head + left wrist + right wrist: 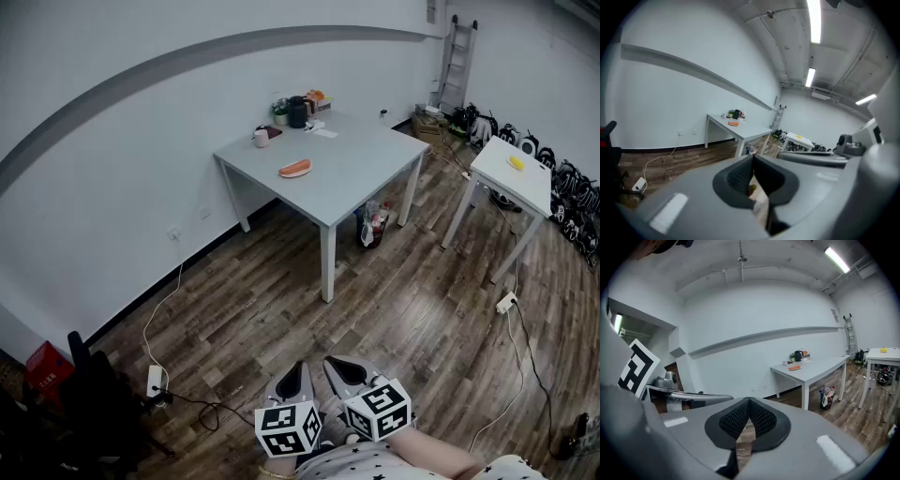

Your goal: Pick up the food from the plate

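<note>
The food (295,169) is an orange-red piece on a small plate, lying mid-way along the grey table (356,164) across the room. It shows small and far off as the food (734,123) in the left gripper view and the food (794,367) in the right gripper view. Both grippers are low at the near edge of the head view, far from the table. My left gripper (294,369) and right gripper (335,362) sit side by side. The left gripper (752,161) has its jaws shut with nothing between them. The right gripper (749,404) is shut and empty too.
A mug (262,137), a black kettle (297,112) and small items crowd the table's far corner. A bag of bottles (373,225) stands under the table. A small white table (511,173) carries a yellow thing (517,162). Cables, a power strip (155,380) and a black chair (94,403) are at left.
</note>
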`<state>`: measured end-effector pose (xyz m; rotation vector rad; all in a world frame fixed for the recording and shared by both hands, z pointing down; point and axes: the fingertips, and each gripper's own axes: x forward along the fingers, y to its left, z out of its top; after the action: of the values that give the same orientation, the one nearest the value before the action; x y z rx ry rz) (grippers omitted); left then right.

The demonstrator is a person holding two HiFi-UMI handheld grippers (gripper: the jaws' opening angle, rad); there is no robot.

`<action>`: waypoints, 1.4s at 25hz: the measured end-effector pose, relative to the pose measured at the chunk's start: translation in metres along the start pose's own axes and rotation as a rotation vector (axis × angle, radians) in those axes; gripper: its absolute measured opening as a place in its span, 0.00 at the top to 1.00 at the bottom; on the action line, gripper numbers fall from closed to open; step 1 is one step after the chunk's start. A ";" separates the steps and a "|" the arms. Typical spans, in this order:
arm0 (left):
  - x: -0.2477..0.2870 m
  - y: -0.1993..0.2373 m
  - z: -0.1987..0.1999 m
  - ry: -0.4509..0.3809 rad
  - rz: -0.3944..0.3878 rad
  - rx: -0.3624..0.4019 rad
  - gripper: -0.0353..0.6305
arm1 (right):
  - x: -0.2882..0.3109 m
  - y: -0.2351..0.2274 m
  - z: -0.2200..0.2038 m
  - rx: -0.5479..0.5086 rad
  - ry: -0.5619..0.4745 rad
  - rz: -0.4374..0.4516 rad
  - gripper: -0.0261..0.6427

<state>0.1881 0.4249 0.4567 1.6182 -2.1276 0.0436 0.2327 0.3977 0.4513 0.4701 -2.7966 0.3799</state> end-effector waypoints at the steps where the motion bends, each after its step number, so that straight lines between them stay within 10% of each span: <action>1: 0.000 0.003 0.001 -0.001 0.000 -0.002 0.94 | 0.003 0.001 0.001 0.001 -0.002 -0.001 0.96; 17: 0.042 0.057 0.009 0.015 0.048 -0.042 0.94 | 0.072 -0.017 0.000 0.018 0.037 0.018 0.96; 35: 0.315 0.076 0.158 -0.041 0.058 -0.020 0.94 | 0.253 -0.233 0.142 -0.032 -0.013 0.010 0.96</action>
<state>0.0023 0.1166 0.4538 1.5580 -2.1993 0.0075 0.0524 0.0723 0.4475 0.4533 -2.8140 0.3345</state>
